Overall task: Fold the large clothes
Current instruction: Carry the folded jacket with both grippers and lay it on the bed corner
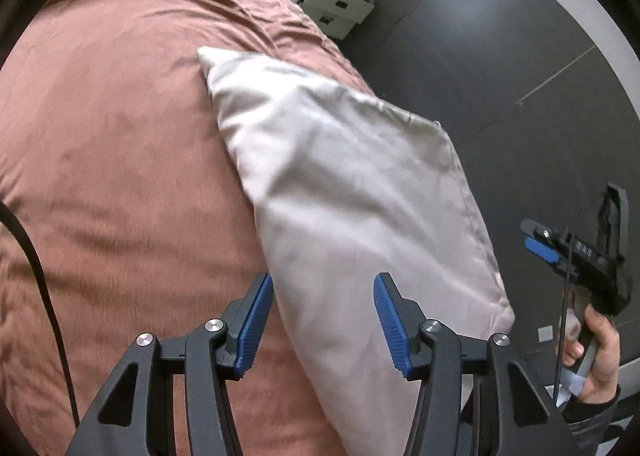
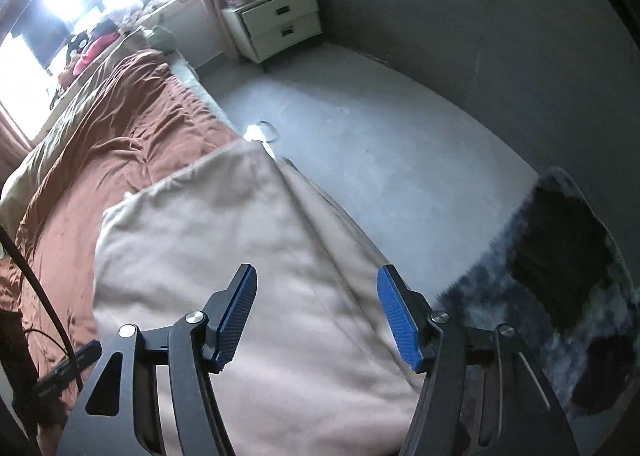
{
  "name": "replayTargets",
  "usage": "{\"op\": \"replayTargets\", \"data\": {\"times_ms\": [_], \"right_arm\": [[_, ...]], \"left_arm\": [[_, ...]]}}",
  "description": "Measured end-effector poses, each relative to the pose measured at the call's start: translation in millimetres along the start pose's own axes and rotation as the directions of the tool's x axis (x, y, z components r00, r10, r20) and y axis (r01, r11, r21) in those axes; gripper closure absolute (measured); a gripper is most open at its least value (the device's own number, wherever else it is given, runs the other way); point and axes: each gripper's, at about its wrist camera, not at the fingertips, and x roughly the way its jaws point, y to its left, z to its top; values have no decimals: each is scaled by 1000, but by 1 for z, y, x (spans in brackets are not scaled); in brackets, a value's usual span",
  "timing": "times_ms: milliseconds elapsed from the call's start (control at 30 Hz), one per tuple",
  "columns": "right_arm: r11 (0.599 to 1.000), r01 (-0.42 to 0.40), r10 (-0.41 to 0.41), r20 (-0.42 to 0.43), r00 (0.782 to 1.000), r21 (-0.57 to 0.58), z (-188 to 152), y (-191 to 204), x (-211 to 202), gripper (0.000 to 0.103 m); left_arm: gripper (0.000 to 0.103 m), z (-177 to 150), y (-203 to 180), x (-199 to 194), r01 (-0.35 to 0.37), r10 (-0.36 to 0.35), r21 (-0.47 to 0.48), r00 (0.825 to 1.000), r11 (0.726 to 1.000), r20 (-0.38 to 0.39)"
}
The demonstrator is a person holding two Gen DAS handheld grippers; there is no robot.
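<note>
Jaws apart over folded beige cloth (image 1: 352, 184)

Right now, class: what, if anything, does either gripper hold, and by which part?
Nothing. The left gripper and right gripper hover with jaws open above the beige cloth.

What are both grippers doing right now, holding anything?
Left gripper: open, holding nothing, over the beige folded cloth.
Right gripper: open, holding nothing, over the same cloth.
</note>
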Motion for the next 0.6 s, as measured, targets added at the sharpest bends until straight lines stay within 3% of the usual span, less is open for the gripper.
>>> {"op": "replayTargets", "data": {"times_ms": [133,467,533,600], "right_arm": [[995,8,-9,10,1000,98,-41,-32,-26,42],[948,-42,36,23,999,315,-102,-80,-40,43],[936,-84,85,11,996,342,-105,-81,-29,64],[921,-114,126,-7,992,372,-107,-85,-19,72]], "left_arm": [[49,-14,2,16,-5,6,11,999,1000,-46],[49,-60,-9,21,79,-74,29,989,996,-129],[49,-71,-11,23,105,-100,21,982,994,-160],[50,-81,-14,25,127,-123,11,975,992,-185]]}}
